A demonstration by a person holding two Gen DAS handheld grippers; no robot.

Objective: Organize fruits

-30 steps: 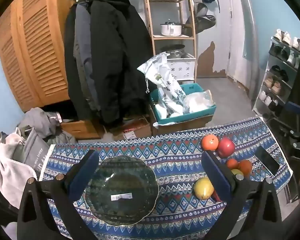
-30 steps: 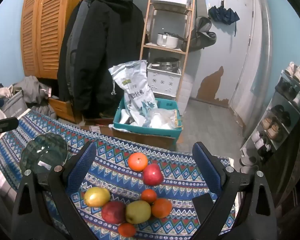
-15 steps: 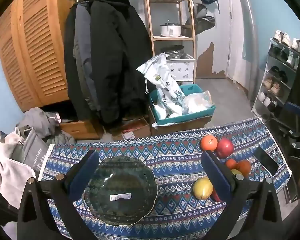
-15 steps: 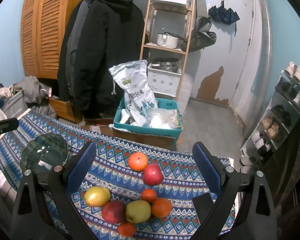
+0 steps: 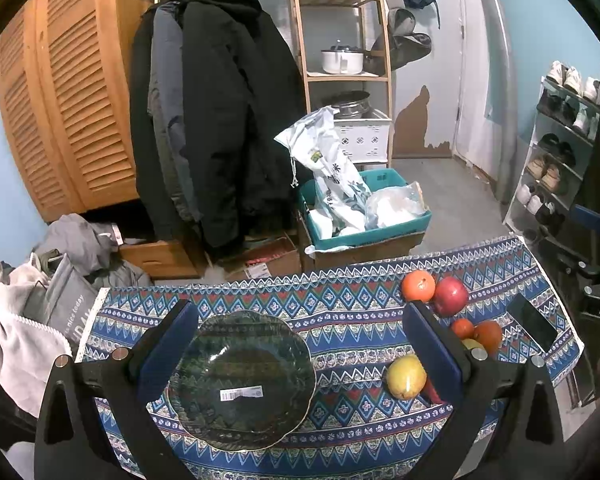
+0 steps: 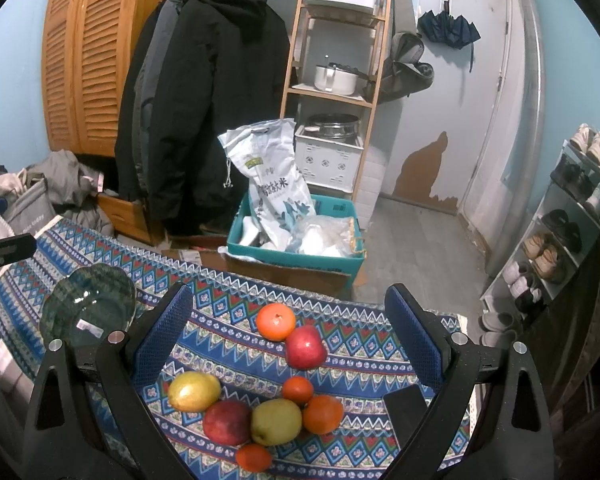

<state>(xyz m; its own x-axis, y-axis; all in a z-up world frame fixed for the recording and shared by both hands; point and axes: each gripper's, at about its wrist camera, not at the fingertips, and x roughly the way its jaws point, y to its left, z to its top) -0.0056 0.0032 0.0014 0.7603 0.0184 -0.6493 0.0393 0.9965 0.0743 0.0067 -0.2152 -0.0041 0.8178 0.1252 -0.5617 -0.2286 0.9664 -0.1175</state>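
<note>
Holding both tools above the patterned cloth (image 6: pixel 228 344), we have the right gripper (image 6: pixel 288 328) with its jaws wide apart and empty over the fruit, and the left gripper (image 5: pixel 300 340) just as wide and empty over the glass plate (image 5: pixel 242 376). Taking that plate as our landmark, the fruit lies well to its right. Nearest us sit a small orange (image 6: pixel 254 457), a red apple (image 6: pixel 227 422) and a green pear (image 6: pixel 276 421), touching one another. Just behind are a yellow fruit (image 6: pixel 194 391), perhaps a mango, and two more oranges. Farthest stand an orange (image 6: pixel 276 321) and a second apple (image 6: pixel 306 347), touching. We judge these firm, smooth and prone to roll, so we would close across the widest middle. The plate looks fragile and slippery.
</note>
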